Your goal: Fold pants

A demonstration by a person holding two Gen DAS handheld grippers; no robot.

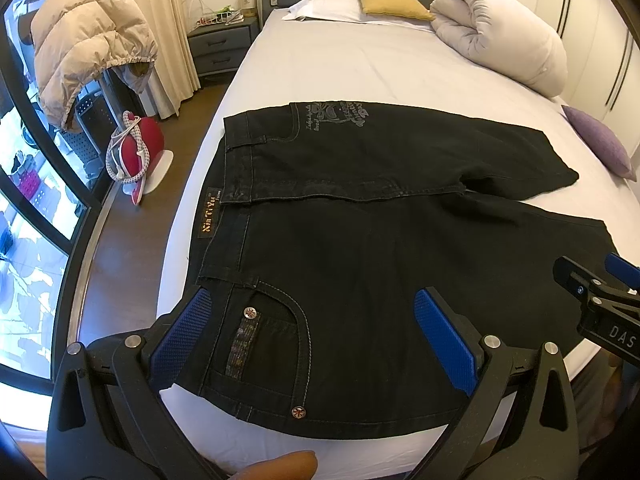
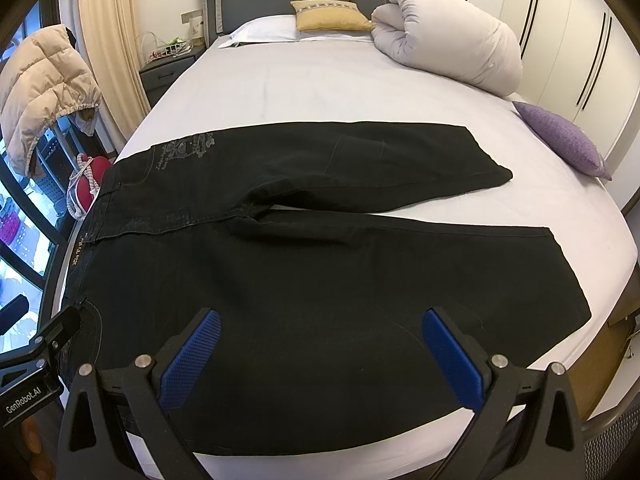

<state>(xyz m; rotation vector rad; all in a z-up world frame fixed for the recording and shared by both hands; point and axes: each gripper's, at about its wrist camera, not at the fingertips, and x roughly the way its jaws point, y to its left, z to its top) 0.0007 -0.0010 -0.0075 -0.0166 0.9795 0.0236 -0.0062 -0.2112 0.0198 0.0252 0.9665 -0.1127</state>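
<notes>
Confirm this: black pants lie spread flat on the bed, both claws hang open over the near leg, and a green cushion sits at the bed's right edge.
One detail is wrong: the cushion at the bed's right edge is purple, not green, as the right wrist view shows. The rest holds: black pants spread flat, left claw and right claw open over the near leg.

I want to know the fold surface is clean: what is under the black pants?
The black pants lie spread flat on the bed's white sheet, which shows bare all around them. Whatever sits directly beneath the fabric is covered, so small items there cannot be ruled out.
</notes>
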